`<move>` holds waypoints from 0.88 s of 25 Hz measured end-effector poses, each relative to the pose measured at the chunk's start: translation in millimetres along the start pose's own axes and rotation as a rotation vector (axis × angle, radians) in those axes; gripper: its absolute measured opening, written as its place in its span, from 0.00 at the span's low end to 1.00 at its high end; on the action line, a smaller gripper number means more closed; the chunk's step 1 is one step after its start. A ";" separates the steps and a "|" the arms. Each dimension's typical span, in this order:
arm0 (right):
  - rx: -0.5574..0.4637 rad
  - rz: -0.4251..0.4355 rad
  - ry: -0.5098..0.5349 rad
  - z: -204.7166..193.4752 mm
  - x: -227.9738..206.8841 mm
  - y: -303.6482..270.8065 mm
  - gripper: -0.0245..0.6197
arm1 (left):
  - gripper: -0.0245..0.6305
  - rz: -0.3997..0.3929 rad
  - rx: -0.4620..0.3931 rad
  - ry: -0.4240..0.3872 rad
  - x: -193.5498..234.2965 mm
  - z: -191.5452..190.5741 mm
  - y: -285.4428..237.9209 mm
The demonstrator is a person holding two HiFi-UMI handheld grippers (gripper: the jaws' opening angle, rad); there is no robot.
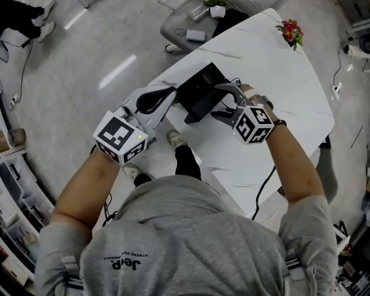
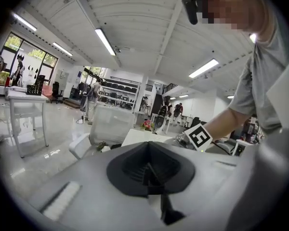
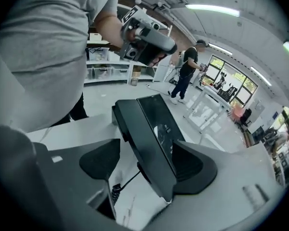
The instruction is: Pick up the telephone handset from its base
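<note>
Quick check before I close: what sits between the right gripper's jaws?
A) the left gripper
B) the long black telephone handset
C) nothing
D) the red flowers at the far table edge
B: the right gripper view shows the long black telephone handset running between the right gripper's open jaws, with a bit of table visible between it and one pad.

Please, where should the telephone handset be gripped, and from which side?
Grip the handset across its straight middle bar, coming from above, one of the fingers on each long side: it lies lengthwise on the base, with the cord at its near end.
</note>
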State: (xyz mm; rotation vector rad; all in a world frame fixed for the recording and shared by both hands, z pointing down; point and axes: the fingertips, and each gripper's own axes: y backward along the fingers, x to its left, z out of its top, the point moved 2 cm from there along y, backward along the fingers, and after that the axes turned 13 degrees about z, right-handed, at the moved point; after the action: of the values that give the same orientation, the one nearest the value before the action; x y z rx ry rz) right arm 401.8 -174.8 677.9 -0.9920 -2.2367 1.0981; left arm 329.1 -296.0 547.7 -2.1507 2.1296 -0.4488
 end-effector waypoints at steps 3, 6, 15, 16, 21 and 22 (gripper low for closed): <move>0.043 -0.008 0.072 -5.5 -4.3 -11.4 0.53 | 0.11 0.006 0.007 0.008 1.0 -5.5 -2.5; 0.085 0.003 0.145 -7.8 -3.5 -21.8 0.53 | 0.11 0.010 0.012 0.010 1.0 -11.2 -3.4; 0.186 0.052 0.279 -7.7 -4.1 -8.7 0.18 | 0.11 0.041 0.022 0.035 9.9 -18.4 11.0; 0.189 0.058 0.274 -7.1 -2.6 -5.5 0.17 | 0.11 0.045 0.017 0.035 11.3 -16.6 14.5; 0.054 -0.013 0.086 14.7 -10.5 26.5 0.16 | 0.11 0.077 -0.010 0.050 20.6 -5.1 41.0; 0.010 -0.040 0.036 22.9 -13.1 35.3 0.16 | 0.11 0.084 -0.015 0.053 23.3 -1.7 49.0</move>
State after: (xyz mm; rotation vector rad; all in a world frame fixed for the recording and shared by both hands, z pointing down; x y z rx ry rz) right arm 409.3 -181.0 634.9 -0.9521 -2.2105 1.0647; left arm 281.1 -320.2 540.0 -2.0704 2.2476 -0.4888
